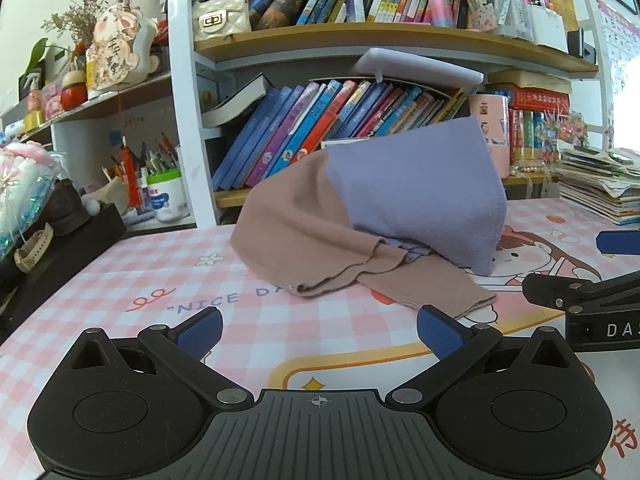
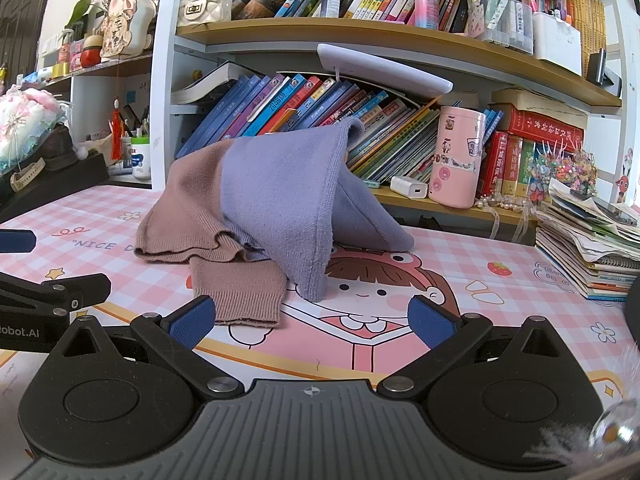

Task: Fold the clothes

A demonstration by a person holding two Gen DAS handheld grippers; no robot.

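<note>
A knitted sweater, mauve-brown on its left half and lilac on its right, stands in a tented heap on the pink checked desk mat. One brown sleeve cuff lies flat toward me. My left gripper is open, low over the mat, just short of that cuff. In the right wrist view the same sweater peaks against the books, its brown cuff just beyond the left pad. My right gripper is open and empty. Each gripper shows at the edge of the other's view.
A bookshelf full of leaning books rises right behind the sweater. A pink canister and a white charger sit on its lower ledge. A stack of booklets lies at the right, a black box at the left.
</note>
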